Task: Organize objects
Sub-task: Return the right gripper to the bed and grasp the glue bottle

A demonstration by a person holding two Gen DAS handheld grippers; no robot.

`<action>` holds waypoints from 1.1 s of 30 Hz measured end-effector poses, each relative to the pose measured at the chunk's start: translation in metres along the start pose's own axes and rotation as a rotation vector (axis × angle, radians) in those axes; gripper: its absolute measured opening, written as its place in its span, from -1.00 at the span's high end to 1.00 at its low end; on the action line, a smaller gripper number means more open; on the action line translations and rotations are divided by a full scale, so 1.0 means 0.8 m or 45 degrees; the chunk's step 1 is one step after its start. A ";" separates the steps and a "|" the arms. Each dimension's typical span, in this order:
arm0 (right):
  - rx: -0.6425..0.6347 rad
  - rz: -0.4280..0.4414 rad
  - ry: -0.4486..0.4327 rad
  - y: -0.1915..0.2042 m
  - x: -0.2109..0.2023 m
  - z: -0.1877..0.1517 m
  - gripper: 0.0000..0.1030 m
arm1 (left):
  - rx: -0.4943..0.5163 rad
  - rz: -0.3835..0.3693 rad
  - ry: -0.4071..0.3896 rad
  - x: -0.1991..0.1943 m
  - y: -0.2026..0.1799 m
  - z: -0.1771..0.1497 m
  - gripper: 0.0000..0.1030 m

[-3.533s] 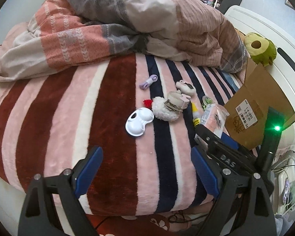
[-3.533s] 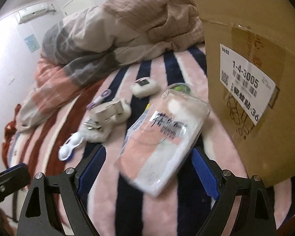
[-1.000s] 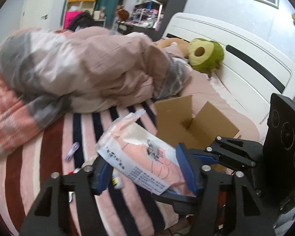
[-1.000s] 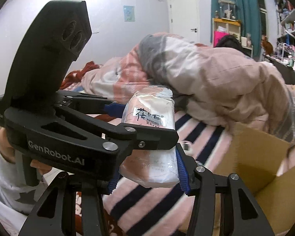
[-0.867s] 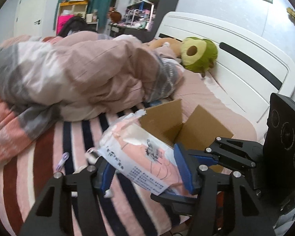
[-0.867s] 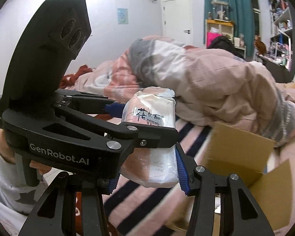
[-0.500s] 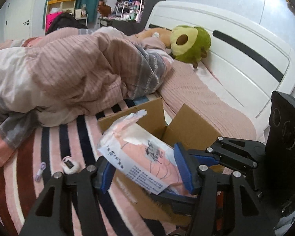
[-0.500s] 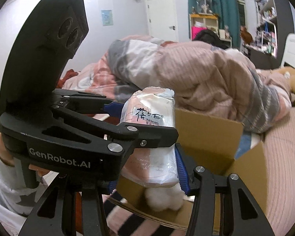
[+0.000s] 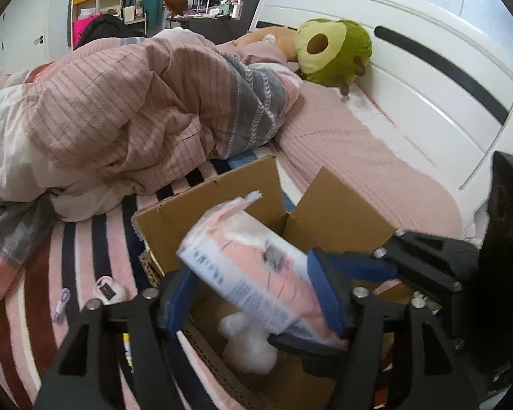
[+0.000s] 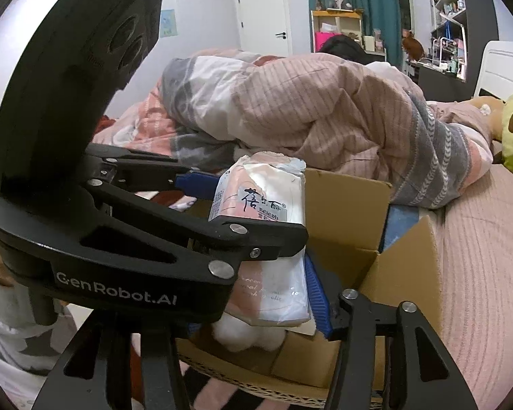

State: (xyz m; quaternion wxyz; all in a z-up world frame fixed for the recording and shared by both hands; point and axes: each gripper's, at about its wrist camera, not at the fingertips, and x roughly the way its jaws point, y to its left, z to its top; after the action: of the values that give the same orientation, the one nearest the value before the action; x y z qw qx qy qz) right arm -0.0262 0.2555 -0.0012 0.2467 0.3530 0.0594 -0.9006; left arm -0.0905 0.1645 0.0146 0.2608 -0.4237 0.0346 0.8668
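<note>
A pink and white plastic packet [image 9: 256, 270] is held over the open cardboard box [image 9: 208, 205]. My left gripper [image 9: 253, 297] and my right gripper [image 10: 256, 294] are both shut on the packet, crossing each other; it also shows in the right wrist view [image 10: 266, 235]. The box [image 10: 407, 270] stands on the striped blanket. A white fluffy item [image 9: 248, 345] lies inside the box, below the packet; it also shows in the right wrist view [image 10: 249, 335].
A bunched pink and grey duvet [image 9: 119, 112] lies behind the box. A green avocado plush [image 9: 331, 51] leans on the white headboard [image 9: 427, 78]. A small white pouch [image 9: 109, 290] and a purple clip [image 9: 61, 304] lie on the blanket [image 9: 34, 290], left of the box.
Both grippers have carried the packet from beside the box to over its opening. The packet has tilted down toward the inside.
</note>
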 end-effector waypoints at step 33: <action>-0.099 0.336 -0.048 0.176 0.021 0.023 -0.40 | -0.337 0.320 -0.254 -0.175 0.179 -0.134 -0.70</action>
State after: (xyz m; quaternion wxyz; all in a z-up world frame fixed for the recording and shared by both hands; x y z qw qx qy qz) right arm 0.0202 0.1211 0.0108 0.3774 0.3310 0.0428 -0.8638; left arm -0.0119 -0.0484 0.0281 0.0946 -0.3587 -0.0530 0.9271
